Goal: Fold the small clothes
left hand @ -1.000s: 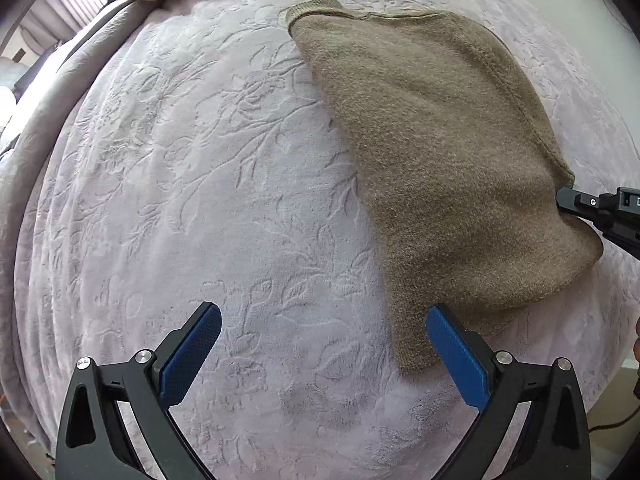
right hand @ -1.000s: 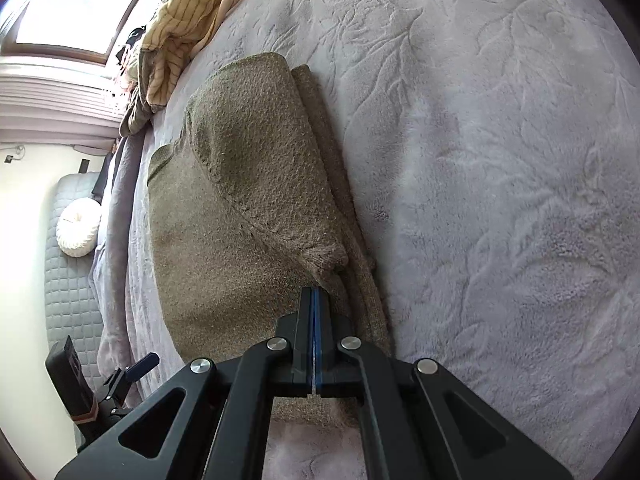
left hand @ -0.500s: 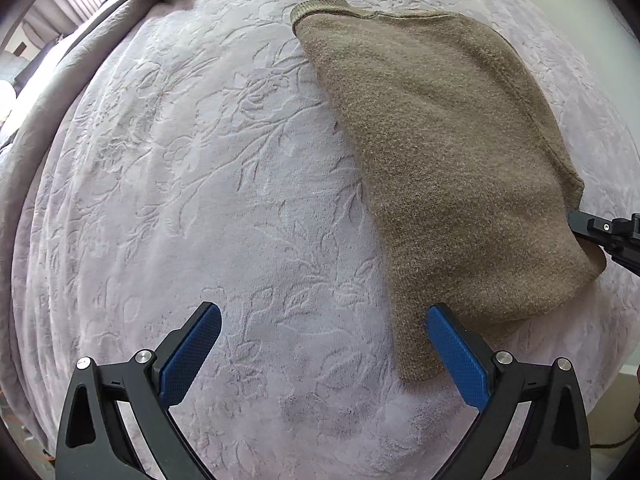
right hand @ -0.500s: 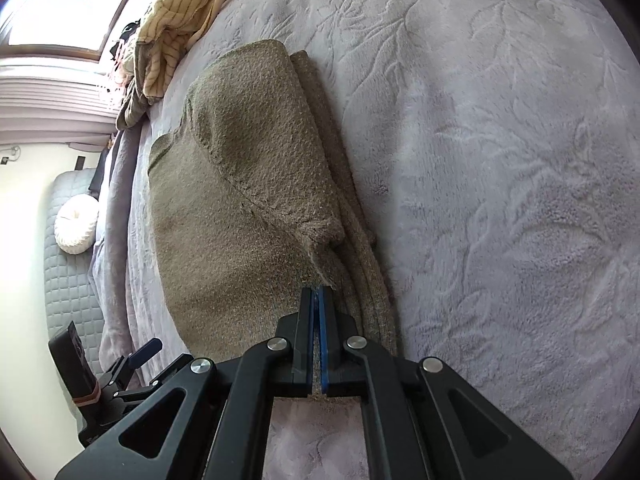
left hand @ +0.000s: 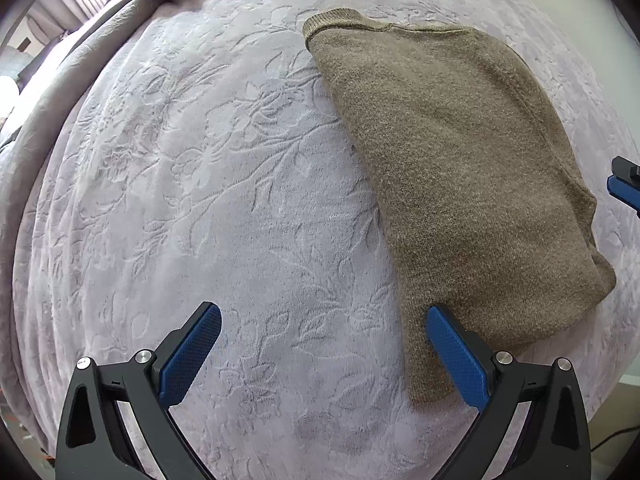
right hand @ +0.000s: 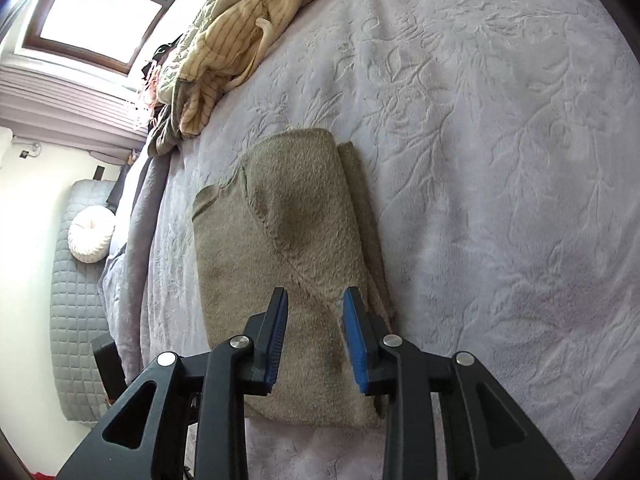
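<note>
Fold laid: brown fuzzy knit sweater lies doubled at frame right on embossed lilac blanket. Left gripper spread, empty; right gripper unclenched over sweater. Next: grab near hem, fold across.

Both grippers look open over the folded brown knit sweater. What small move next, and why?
Probably lift the right gripper clear: its jaws are apart, gripping nothing, over the brown knit sweater, which lies folded on the lilac embossed blanket. The left gripper is open too.
</note>
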Demonstrator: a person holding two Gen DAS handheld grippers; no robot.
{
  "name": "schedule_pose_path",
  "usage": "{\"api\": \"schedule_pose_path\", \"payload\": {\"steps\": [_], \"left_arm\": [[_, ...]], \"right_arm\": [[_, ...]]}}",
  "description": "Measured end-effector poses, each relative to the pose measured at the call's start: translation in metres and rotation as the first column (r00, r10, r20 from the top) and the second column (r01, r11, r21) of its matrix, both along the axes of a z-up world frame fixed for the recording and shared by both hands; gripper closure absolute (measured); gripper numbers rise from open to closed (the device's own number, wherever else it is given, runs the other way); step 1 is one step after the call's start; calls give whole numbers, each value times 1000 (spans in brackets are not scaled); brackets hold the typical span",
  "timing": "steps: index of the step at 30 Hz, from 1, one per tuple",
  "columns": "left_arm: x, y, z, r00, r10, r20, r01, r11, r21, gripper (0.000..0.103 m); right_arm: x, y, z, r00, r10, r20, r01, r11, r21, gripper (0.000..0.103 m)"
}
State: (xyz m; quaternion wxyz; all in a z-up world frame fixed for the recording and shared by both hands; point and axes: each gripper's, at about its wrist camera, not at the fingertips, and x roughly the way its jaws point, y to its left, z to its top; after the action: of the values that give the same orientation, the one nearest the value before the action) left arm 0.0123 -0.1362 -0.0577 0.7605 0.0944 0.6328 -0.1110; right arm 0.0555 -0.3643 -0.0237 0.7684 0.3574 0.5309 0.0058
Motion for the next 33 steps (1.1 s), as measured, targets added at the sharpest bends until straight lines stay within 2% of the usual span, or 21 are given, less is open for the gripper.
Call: {"api": "schedule_pose_path", "payload": {"steps": [4,6,8,10,13,17,19,21,25,27,28,29,31,33], "left_arm": [[16,11,5,999,31,12,-30,999,-38,0],[26,21,11,997,72,15,-70,993,-93,0],[40,31,15,994,111,5,-108,980,-169,0],[57,40,14,990,140,-26,-142,959,-245,0],[79,42,2,984,146,-99,-172,920,-352,0],[91,24,-22,968,104,-230,-205,854,-477,0],[96,10,-34,960,67,-271,-202,836,-510,0],[99,-6,-44,956,32,-290,-183,840,-510,0],[93,-35,-37,971,-10,-240,-102,887,-450,0],[90,-44,-32,979,-24,-202,-63,908,-414,14],[89,-46,-28,981,-29,-194,-57,904,-424,26],[89,-47,-25,983,-21,-185,-59,905,-421,31],[87,-43,-19,986,-16,-167,-58,900,-433,45],[85,-35,-12,985,-6,-170,-74,884,-461,53]], "right_arm": [[18,-4,-8,1000,8,-28,-9,1000,-16,71],[25,-7,-11,999,12,-36,-12,1000,-7,71],[30,-8,-17,999,21,-44,-20,1000,10,62],[33,-10,-22,998,34,-55,-33,999,20,52],[35,-18,-33,996,56,-72,-53,998,35,46],[35,-26,-53,989,117,-87,-106,987,125,44],[38,-25,-65,981,167,-96,-149,974,171,44],[43,-22,-75,975,201,-93,-179,963,202,44],[58,-14,-88,974,216,-71,-187,938,291,44],[64,-4,-95,970,230,-78,-194,927,322,43],[66,2,-97,966,239,-94,-199,929,312,45],[68,7,-96,965,245,-97,-206,930,303,47],[68,11,-92,968,235,-88,-200,933,299,61],[63,9,-86,976,205,-73,-171,930,325,68]]}}
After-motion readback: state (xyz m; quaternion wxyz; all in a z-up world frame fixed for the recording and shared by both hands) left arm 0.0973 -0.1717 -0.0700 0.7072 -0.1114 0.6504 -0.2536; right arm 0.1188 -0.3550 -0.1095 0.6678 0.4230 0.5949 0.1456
